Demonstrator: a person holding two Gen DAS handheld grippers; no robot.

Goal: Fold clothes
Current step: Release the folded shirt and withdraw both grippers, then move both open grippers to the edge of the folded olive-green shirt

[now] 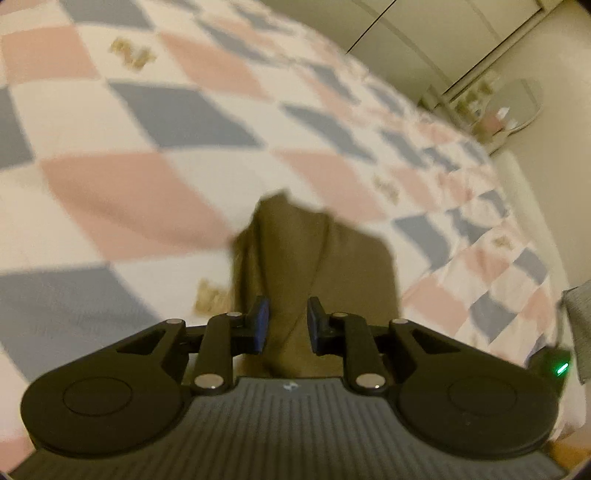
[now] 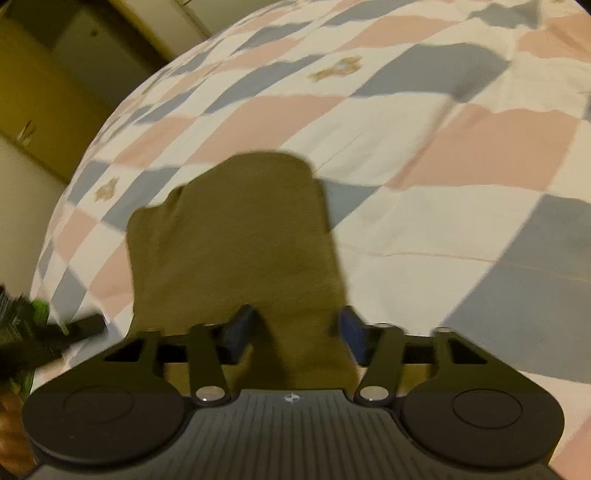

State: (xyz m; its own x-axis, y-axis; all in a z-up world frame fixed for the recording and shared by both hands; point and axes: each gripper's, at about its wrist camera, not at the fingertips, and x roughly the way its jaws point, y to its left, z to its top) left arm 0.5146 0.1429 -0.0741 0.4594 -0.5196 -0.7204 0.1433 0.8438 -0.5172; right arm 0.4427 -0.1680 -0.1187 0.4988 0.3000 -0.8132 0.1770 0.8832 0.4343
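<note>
An olive-brown garment (image 1: 314,258) hangs bunched above the checked bed cover, and my left gripper (image 1: 289,326) is shut on it, a fold running between the blue pads (image 1: 261,325). In the right wrist view the same garment (image 2: 229,236) spreads forward from my right gripper (image 2: 297,334), throwing a shadow on the bed. It fills the wider gap between those pads (image 2: 351,332), and the right gripper is shut on a thick part of it. Both views are blurred by motion.
The bed cover (image 1: 147,122) is a pink, blue and white check with small tan prints. White wardrobe doors (image 1: 424,33) and a cluttered shelf (image 1: 491,114) stand beyond the bed's far edge. A dark device with a green light (image 2: 33,325) shows at the lower left.
</note>
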